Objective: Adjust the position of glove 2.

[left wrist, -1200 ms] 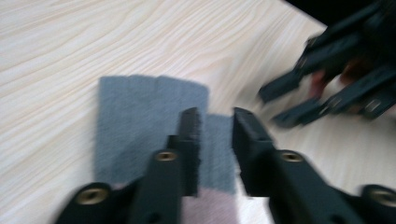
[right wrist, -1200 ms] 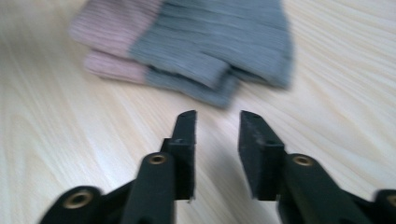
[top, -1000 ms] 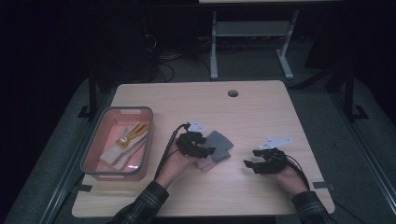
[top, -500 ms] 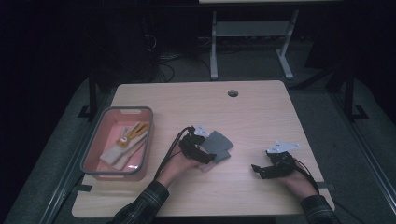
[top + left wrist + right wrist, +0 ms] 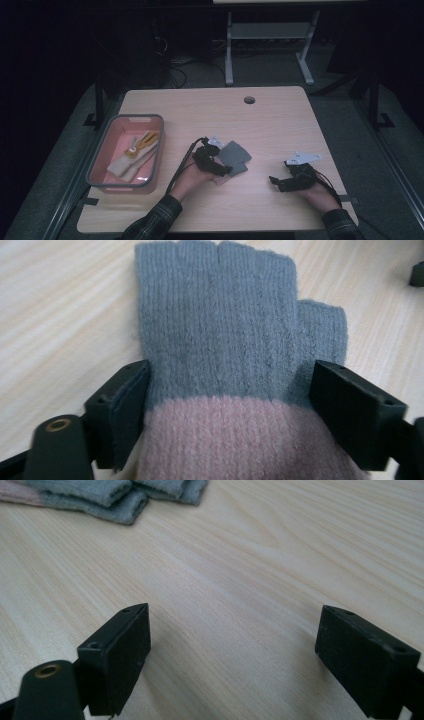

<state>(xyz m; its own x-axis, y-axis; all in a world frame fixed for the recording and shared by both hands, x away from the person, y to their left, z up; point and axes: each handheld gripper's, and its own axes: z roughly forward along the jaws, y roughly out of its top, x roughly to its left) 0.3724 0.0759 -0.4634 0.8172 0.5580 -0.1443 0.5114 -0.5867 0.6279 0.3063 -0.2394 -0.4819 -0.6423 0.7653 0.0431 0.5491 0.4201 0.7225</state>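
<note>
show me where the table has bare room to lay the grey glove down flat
Bare wood lies between the grey glove and the right gripper, and across the far half around the table hole. The tray at the near left already holds gloves.

Left gripper point(image 5: 220, 167) and right gripper point(image 5: 278, 182), jaws both spread wide.

A tray point(image 5: 98, 159) sat at the left of the table point(image 5: 280, 115) with gloves point(image 5: 134, 152) in it. To its right lay another glove point(image 5: 235, 156) point(image 5: 220, 340), between the left gripper's point(image 5: 216, 161) jaws. The right gripper point(image 5: 281, 182) sat well apart, further right, over bare tabletop point(image 5: 250, 580).
</note>
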